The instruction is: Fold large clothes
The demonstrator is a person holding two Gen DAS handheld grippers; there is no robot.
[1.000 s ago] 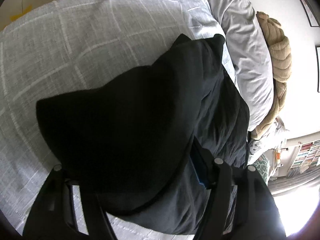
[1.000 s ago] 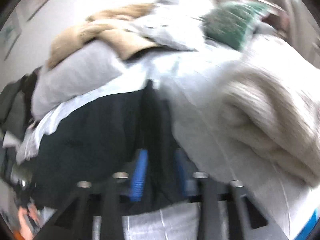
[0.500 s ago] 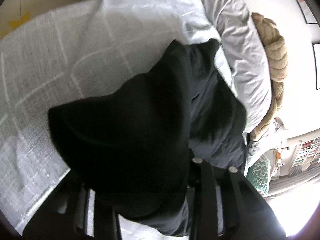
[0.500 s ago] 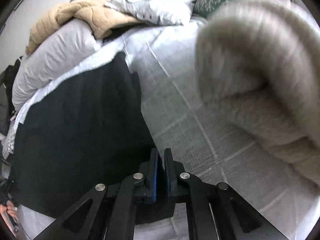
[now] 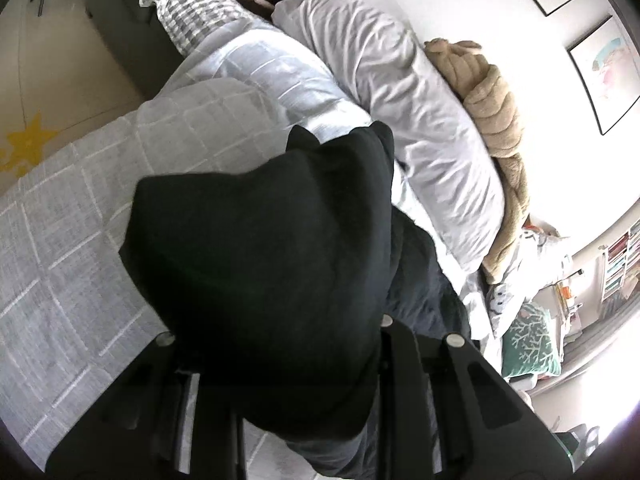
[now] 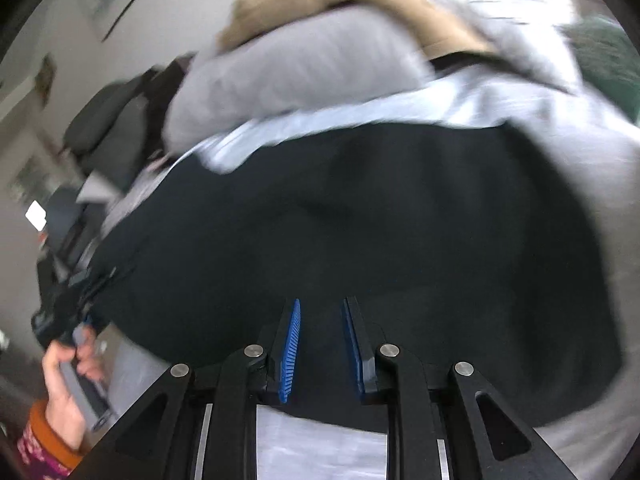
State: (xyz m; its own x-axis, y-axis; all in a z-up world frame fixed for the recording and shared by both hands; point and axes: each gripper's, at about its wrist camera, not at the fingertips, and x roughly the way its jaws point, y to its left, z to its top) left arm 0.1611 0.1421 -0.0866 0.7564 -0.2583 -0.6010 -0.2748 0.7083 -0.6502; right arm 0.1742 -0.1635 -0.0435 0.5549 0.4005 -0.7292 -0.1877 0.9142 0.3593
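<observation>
Your left gripper (image 5: pixel 280 360) is buried under a raised fold of the black garment (image 5: pixel 260 248). Cloth drapes over where its fingers should meet, so you cannot tell whether they pinch it or merely carry it, though the way the fabric tents up from there suggests a grip. The lift looks meant to bring that end over the rest of the garment, which lies flat on the grey checked bedspread (image 5: pixel 72 248), just short of the pillow (image 5: pixel 400 100).

Your right gripper (image 6: pixel 320 332) hovers low over the spread body of the garment (image 6: pixel 340 220) with its blue pads (image 6: pixel 291 344) parted and nothing between them. That view is blurred. It sits near the close edge, probably placed either to press the layer down or to take a fresh hold there.

The fold seems mid-way: one end is up, not yet laid over.
</observation>
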